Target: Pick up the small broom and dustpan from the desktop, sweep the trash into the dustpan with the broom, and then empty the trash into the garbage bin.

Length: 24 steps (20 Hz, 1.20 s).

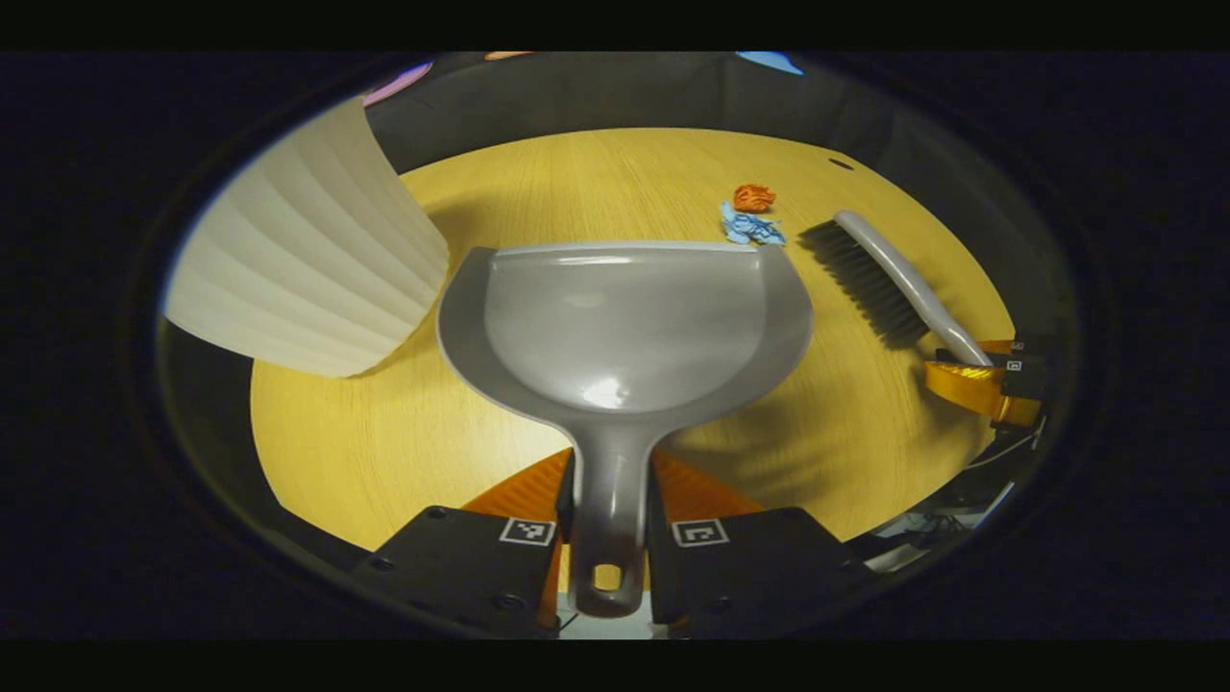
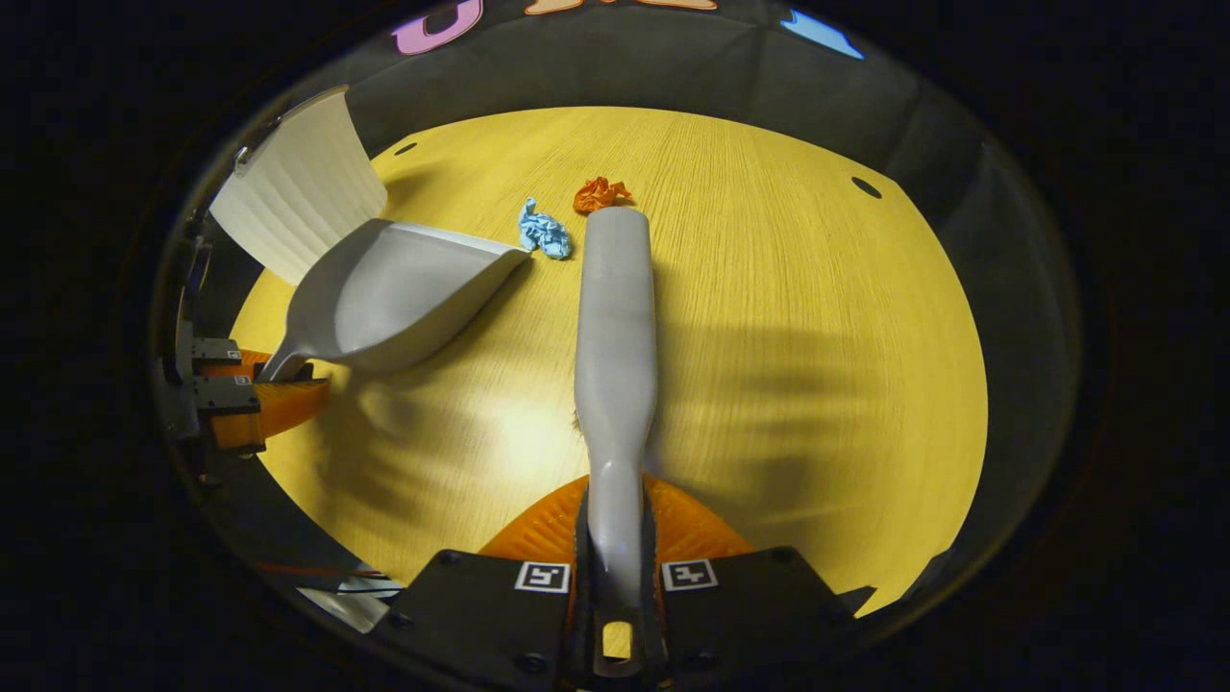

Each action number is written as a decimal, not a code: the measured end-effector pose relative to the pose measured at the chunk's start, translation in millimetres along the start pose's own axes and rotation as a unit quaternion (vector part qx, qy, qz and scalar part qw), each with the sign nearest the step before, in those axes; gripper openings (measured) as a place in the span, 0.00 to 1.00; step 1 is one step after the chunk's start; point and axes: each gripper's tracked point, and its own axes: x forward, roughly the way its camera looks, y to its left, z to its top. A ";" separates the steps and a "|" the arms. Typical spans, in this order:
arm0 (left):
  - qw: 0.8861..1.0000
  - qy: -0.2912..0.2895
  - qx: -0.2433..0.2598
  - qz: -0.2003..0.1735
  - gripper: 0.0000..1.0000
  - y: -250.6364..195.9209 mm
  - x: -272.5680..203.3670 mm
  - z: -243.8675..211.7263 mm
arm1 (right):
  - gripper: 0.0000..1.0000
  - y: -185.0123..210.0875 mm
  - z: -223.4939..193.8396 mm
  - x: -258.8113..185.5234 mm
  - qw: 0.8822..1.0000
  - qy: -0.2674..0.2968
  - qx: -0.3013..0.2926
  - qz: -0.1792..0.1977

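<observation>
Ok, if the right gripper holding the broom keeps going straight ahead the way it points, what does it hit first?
Probably the crumpled orange paper scrap, just beyond the tip of the grey plastic broom; the crumpled blue paper scrap sits slightly left of that line. Depth is hard to judge here.

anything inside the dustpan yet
No. The dustpan bowl is bare. The blue scrap and orange scrap lie on the table beyond its lip. Under the pan is hidden.

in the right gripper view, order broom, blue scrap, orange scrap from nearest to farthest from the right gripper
1. broom, clamped in the right gripper, pointing straight ahead
2. blue scrap, ahead, just left of the broom's tip
3. orange scrap, just past the broom's tip
</observation>
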 end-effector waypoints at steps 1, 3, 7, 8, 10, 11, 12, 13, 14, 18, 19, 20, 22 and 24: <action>1.000 -0.007 0.013 -0.002 0.30 2.6 1.0 0.9 | 0.20 -0.2 -0.3 -0.5 1.000 -0.002 0.000 0.007; 0.999 -0.012 0.029 -0.009 0.28 6.8 -0.9 0.7 | 0.19 -4.1 2.0 -9.7 1.000 -0.009 -0.001 0.014; 0.997 -0.033 0.060 -0.031 0.27 15.8 -6.6 9.7 | 0.17 -25.3 39.7 -39.6 0.998 -0.055 -0.021 0.002; 0.996 -0.045 0.072 -0.032 0.27 21.1 -10.6 14.7 | 0.17 -35.5 52.6 -44.5 0.998 -0.059 -0.031 -0.013; 0.993 -0.065 0.091 -0.035 0.27 26.9 -13.5 26.6 | 0.17 -52.4 81.2 -44.1 0.996 -0.063 -0.053 -0.040; 0.993 -0.065 0.095 -0.038 0.27 27.7 -11.8 28.7 | 0.16 -59.6 91.6 -42.7 0.994 -0.059 -0.072 -0.059; 0.993 -0.059 0.098 -0.038 0.27 27.8 -10.7 28.3 | 0.17 -69.6 102.9 -37.8 0.990 -0.050 -0.101 -0.084; 0.992 -0.059 0.103 -0.039 0.27 26.8 -9.3 29.6 | 0.17 -77.7 114.3 -29.7 0.984 -0.044 -0.132 -0.109; 0.991 -0.061 0.113 -0.040 0.27 29.6 -12.3 30.0 | 0.14 -81.3 126.4 -20.5 0.980 -0.035 -0.154 -0.125; 0.988 -0.061 0.135 -0.046 0.25 30.3 -15.0 28.4 | 0.17 -72.3 149.4 13.5 0.967 -0.005 -0.216 -0.137; 0.987 -0.062 0.139 -0.046 0.25 31.1 -14.4 29.4 | 0.17 -68.8 147.8 17.2 0.960 0.001 -0.244 -0.136; 0.987 -0.061 0.141 -0.046 0.25 31.7 -13.9 29.4 | 0.14 -65.1 145.6 14.8 0.954 0.004 -0.268 -0.131; 0.987 -0.052 0.144 -0.046 0.25 35.5 -12.6 28.6 | 0.17 -53.7 144.7 8.8 0.945 0.003 -0.303 -0.123; 0.986 -0.047 0.152 -0.043 0.25 37.5 -11.0 31.3 | 0.15 -42.2 140.4 8.8 0.943 0.005 -0.320 -0.091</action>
